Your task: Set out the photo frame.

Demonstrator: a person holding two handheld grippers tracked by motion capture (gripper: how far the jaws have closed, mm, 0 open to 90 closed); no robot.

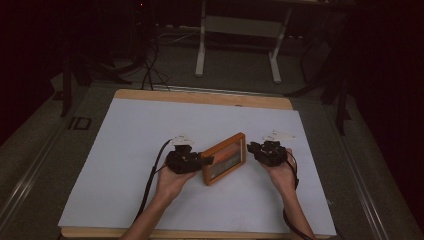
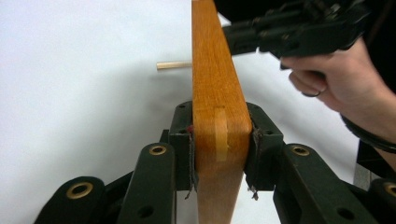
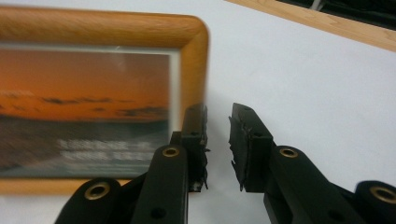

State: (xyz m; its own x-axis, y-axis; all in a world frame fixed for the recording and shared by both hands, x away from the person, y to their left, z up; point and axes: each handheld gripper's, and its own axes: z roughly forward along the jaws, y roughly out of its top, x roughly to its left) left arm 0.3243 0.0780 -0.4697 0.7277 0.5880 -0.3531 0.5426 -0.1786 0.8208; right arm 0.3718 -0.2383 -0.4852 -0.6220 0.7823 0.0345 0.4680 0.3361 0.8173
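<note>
A picture frame (image 1: 224, 158) of orange wood, holding a sunset photo, stands tilted up on the white sheet between my two grippers. My left gripper (image 1: 202, 162) is shut on the frame's left edge; in the left gripper view its jaws (image 2: 219, 135) clamp the wooden rail (image 2: 212, 56) from both sides. A thin wooden peg (image 2: 173, 65) sticks out from behind the frame. My right gripper (image 1: 251, 148) sits just off the frame's right edge. It is open (image 3: 218, 135), with bare sheet in the gap and the frame (image 3: 93, 93) just left of its left jaw.
The white sheet (image 1: 140, 130) covers most of a wooden table (image 1: 200, 97), whose bare edge runs along the back (image 3: 317, 23). Beyond it lie dark floor, cables and the white legs of a desk (image 1: 201, 50).
</note>
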